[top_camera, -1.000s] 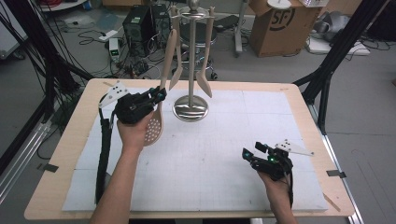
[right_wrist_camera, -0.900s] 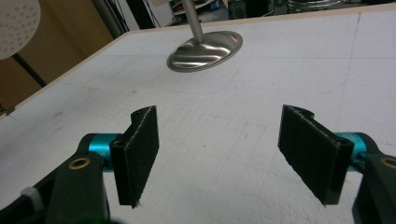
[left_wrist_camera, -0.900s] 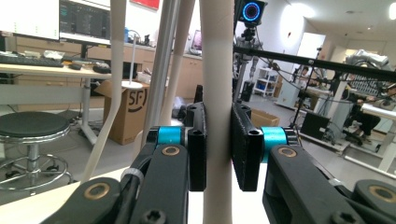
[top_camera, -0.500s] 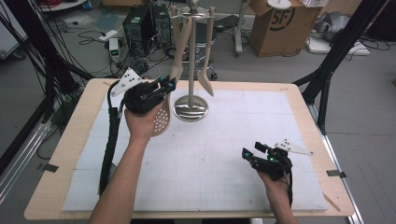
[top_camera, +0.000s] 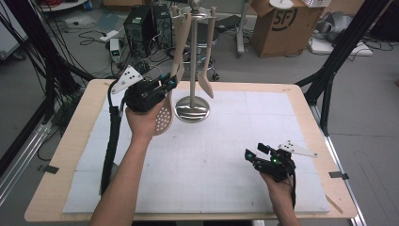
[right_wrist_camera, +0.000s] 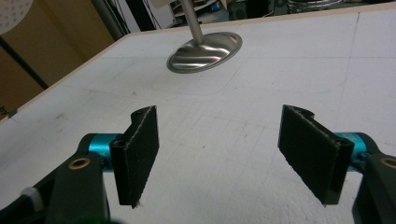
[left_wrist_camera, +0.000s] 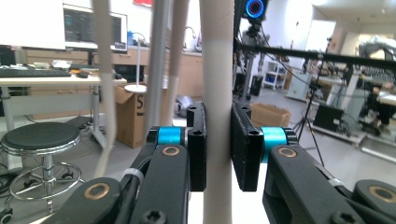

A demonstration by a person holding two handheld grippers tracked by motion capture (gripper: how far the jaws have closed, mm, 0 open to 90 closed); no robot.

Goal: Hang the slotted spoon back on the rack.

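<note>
On the table's far left, the left gripper is pinching the pale wooden handle of a slotted spatula — its perforated blade hangs below the hand, off the white mat, w/ the handle running up toward the top of the utensil stand. Left gripper view confirms it: both black pads are pressed flat against the handle, one each side, handle upright between them. Spatula sits just beside the stand's post, on its left as the high view shows it; whether it touches a hook up top can't be told. Two more wooden utensils hang on the stand, one to the right of the post. Stand's round metal base rests on the mat near the far edge.

Right gripper is low over the mat's near right, well apart from the stand — fingers spread wide, nothing between them, bare mat beneath.
</note>
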